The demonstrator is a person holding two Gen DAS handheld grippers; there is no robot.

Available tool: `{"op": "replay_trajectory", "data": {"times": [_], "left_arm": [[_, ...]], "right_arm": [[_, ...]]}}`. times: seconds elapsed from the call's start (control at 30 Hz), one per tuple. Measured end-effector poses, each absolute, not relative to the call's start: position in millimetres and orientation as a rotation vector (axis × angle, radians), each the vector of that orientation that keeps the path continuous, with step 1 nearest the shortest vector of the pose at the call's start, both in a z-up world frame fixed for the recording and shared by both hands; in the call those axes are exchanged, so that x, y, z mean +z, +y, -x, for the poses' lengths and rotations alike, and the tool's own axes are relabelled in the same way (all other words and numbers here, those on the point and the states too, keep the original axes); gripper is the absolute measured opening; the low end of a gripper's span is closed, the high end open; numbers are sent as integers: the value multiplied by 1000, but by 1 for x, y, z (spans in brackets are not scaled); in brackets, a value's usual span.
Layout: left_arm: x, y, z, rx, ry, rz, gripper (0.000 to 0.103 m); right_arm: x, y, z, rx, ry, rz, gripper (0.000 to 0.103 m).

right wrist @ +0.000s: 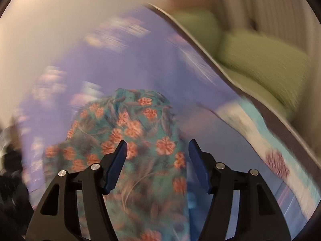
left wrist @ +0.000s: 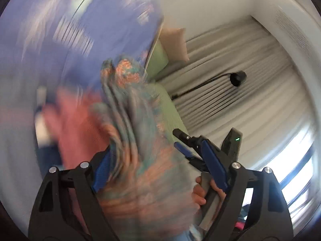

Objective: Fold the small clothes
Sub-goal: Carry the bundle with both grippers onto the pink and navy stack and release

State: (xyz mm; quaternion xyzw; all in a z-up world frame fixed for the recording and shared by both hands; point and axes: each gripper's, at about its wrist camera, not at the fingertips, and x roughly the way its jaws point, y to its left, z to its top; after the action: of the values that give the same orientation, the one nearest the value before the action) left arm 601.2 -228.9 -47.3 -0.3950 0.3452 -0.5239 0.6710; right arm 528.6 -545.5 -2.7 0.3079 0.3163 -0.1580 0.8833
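Note:
A small teal garment with orange flowers (right wrist: pixel 136 132) lies on a blue-purple patterned bed cover (right wrist: pixel 124 60). My right gripper (right wrist: pixel 157 150) is open just above it, with its blue fingers (right wrist: pixel 118 160) spread over the cloth. In the left wrist view the same floral garment (left wrist: pixel 136 140) hangs blurred between and in front of my left gripper's blue fingers (left wrist: pixel 212 164). My left gripper (left wrist: pixel 158 156) stands wide open. The other gripper (left wrist: pixel 192 146) and the hand holding it show to the right behind the cloth. A pink cloth (left wrist: pixel 76 128) lies blurred at the left.
Green pillows (right wrist: pixel 260 60) lie beyond the bed cover's edge, with a beige pillow (left wrist: pixel 174 42) behind. A grey curtain (left wrist: pixel 240 70) and a black lamp (left wrist: pixel 237 78) stand at the back. A bright window (left wrist: pixel 291 160) is at the right. A light patterned cloth (right wrist: pixel 260 140) lies at the right.

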Motion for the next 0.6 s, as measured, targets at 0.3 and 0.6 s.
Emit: {"op": "replay_trajectory", "data": {"times": [0.3,0.6], "left_arm": [[-64,-199,-609,-1191,628,1028,93],[-45,-189,-536,-918,552,717,95]], "right_arm": [[29,-558,-478,-284,305,-755,78],[53,-523,-463,-86,313,-806,91]]}}
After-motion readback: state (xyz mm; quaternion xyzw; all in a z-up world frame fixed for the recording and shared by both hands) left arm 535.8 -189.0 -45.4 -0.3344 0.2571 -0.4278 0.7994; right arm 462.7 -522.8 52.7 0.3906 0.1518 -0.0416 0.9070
